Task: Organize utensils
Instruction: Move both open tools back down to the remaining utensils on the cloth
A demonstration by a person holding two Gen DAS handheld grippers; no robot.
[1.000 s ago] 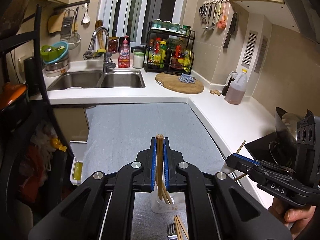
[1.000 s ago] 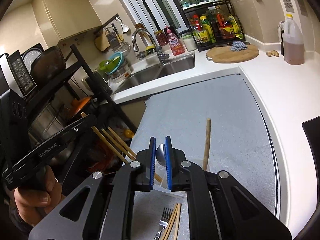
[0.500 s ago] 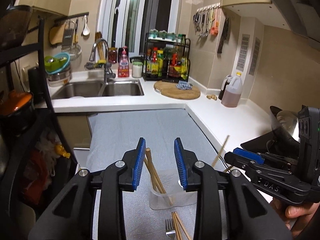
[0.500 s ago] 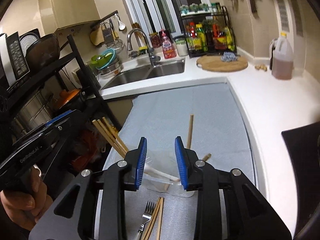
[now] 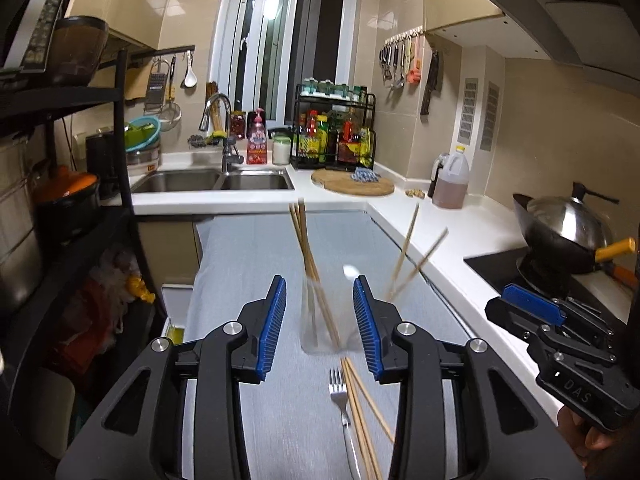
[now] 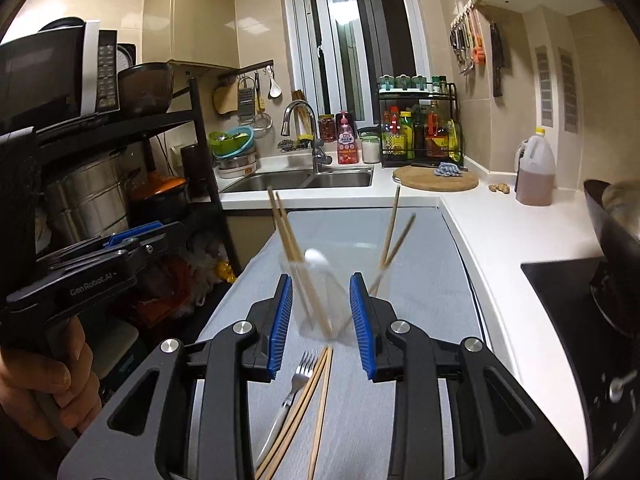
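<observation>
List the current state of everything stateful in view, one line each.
left hand-held gripper: open, holding nothing
right hand-held gripper: open, holding nothing
clear cup: upright on the grey mat
chopsticks in cup: leaning on the rim, some left, some right
white spoon: standing in the cup
fork: lying flat on the mat
loose chopsticks: lying flat beside the fork

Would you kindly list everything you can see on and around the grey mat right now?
Clear cup: one, transparent, upright on grey mat.
Chopsticks in cup: several, wooden, leaning out.
White spoon: one, in cup.
Loose chopsticks: a few, wooden, flat on mat before cup.
Fork: one, silver, beside them.
Cutting board: one, wooden, counter.
Oil jug: one, brownish, counter.
Left gripper: black, blue pads, open.
Right gripper: same, open.
</observation>
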